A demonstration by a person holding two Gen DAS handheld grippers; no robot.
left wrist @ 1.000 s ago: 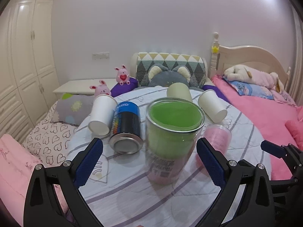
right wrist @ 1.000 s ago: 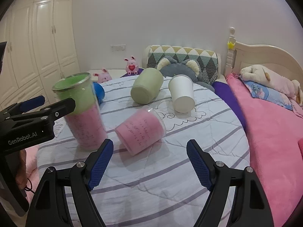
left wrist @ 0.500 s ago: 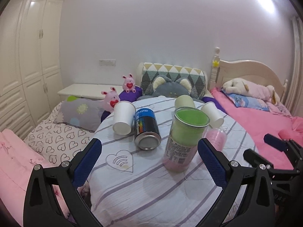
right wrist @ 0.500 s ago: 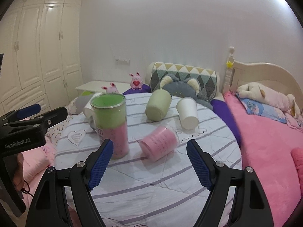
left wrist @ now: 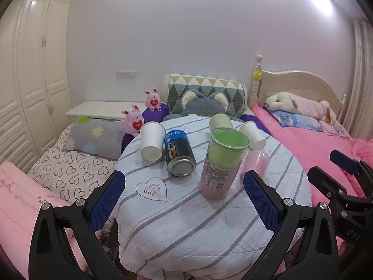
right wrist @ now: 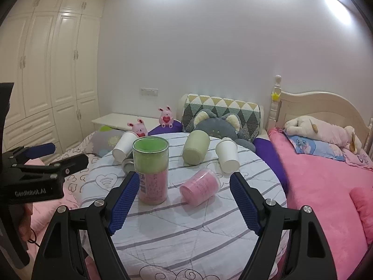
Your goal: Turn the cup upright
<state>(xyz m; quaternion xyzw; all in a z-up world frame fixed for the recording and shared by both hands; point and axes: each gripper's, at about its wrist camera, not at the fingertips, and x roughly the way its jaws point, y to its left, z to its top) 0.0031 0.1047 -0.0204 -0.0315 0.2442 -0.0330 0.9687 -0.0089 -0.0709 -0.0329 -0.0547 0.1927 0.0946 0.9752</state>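
Observation:
A clear cup with green and pink filling [left wrist: 221,163] stands upright on the round striped table [left wrist: 186,221]; it also shows in the right wrist view [right wrist: 152,170]. A pink cup [right wrist: 200,186] lies on its side beside it. A green cup [right wrist: 195,147] and two white paper cups [right wrist: 228,154] [left wrist: 151,143] also lie tipped. My left gripper [left wrist: 184,198] is open and empty, back from the upright cup. My right gripper [right wrist: 184,203] is open and empty, short of the pink cup.
A blue can [left wrist: 178,156] lies on its side near the left white cup. Beds with pink covers [right wrist: 326,186], pillows and plush toys [left wrist: 134,121] surround the table. A white wardrobe [right wrist: 46,81] stands at the left.
Both grippers have pulled back and up from the table, so the cups look smaller and farther. The upright cup stands free where the left gripper was around it.

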